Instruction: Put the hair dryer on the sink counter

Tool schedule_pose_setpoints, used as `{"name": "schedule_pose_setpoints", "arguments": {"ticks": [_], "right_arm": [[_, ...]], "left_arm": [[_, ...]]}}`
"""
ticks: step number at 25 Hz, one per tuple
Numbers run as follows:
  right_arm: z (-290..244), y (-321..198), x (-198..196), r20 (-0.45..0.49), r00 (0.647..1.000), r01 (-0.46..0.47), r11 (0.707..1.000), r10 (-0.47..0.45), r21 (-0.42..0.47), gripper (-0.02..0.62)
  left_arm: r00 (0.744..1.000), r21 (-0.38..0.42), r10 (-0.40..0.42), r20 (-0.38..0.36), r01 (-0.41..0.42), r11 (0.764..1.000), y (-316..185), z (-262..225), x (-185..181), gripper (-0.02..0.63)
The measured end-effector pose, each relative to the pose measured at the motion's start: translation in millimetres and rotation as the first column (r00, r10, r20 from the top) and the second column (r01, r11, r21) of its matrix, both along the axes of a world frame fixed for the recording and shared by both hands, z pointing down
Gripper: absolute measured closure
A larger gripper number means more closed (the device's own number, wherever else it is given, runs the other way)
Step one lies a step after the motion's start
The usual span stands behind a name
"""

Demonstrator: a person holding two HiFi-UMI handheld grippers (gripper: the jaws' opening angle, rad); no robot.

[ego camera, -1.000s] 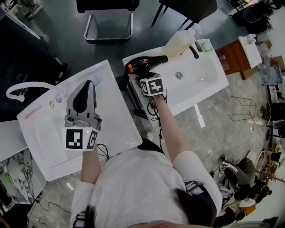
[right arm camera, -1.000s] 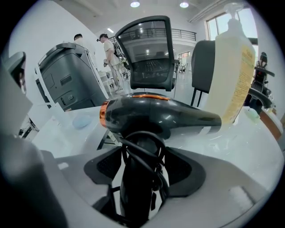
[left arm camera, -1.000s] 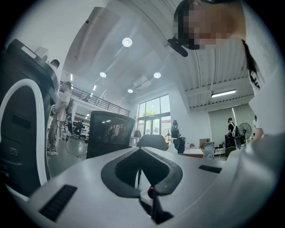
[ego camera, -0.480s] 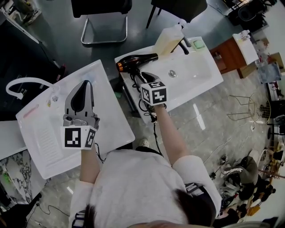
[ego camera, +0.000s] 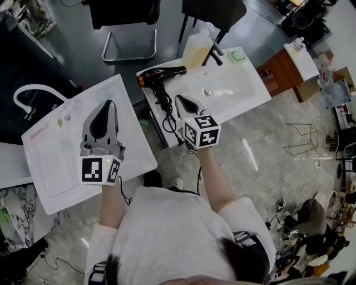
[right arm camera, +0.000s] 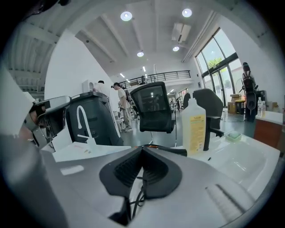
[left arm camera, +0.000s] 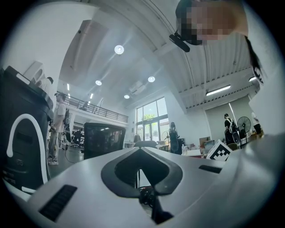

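The black hair dryer (ego camera: 161, 75) with an orange rear ring lies on the left end of the white sink counter (ego camera: 233, 92), and its cord (ego camera: 166, 109) trails toward the front edge. My right gripper (ego camera: 182, 101) hovers just in front of it, apart from it, jaws shut with nothing held. In the right gripper view the dryer's nozzle (right arm camera: 171, 151) shows just past the shut tips (right arm camera: 142, 149). My left gripper (ego camera: 105, 108) is shut and empty above the other white sink top (ego camera: 61, 161); its tips (left arm camera: 140, 150) meet.
A tall pale bottle (ego camera: 197, 50) and a dark faucet (ego camera: 216, 52) stand at the back of the counter, with a green soap (ego camera: 238, 55) beside them. The left sink has a white arched faucet (ego camera: 28, 94). Black chairs (ego camera: 125, 16) stand behind. A floor gap separates both sinks.
My right gripper has drawn back from the hair dryer toward me and its jaws have closed. The dryer stays lying on the counter. The left gripper has held its place.
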State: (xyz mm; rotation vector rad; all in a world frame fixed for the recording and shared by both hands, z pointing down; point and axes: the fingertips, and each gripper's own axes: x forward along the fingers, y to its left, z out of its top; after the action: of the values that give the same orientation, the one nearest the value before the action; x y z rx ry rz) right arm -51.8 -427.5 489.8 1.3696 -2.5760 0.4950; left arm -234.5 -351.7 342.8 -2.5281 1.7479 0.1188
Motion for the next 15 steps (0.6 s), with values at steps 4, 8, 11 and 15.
{"name": "schedule_pose_setpoints", "arguments": {"ticks": [4,8,11,15], "right_arm": [[-27.4,24.0,17.8,0.008,1.000,-0.012,0.997,0.011,0.074,0.584],[-53.1,46.1,33.3,0.024,1.000,-0.022,0.990,0.019,0.138,0.584],[-70.6,61.1,44.6,0.024,0.999,-0.030,0.983,0.026,0.183,0.584],[-93.4,79.2,62.0,0.050,0.998,-0.045,0.972,0.034,0.229,0.584]], "left_arm": [[1.000,0.015,-0.002,0.005,0.002,1.000,19.0,-8.4,14.7,0.604],[1.000,0.033,-0.002,0.009,0.001,0.999,35.6,-15.8,28.8,0.604],[1.000,0.045,-0.002,0.011,0.001,0.999,46.4,-20.7,38.6,0.604],[1.000,0.059,-0.001,0.018,0.000,0.998,60.9,-27.4,52.8,0.604]]}}
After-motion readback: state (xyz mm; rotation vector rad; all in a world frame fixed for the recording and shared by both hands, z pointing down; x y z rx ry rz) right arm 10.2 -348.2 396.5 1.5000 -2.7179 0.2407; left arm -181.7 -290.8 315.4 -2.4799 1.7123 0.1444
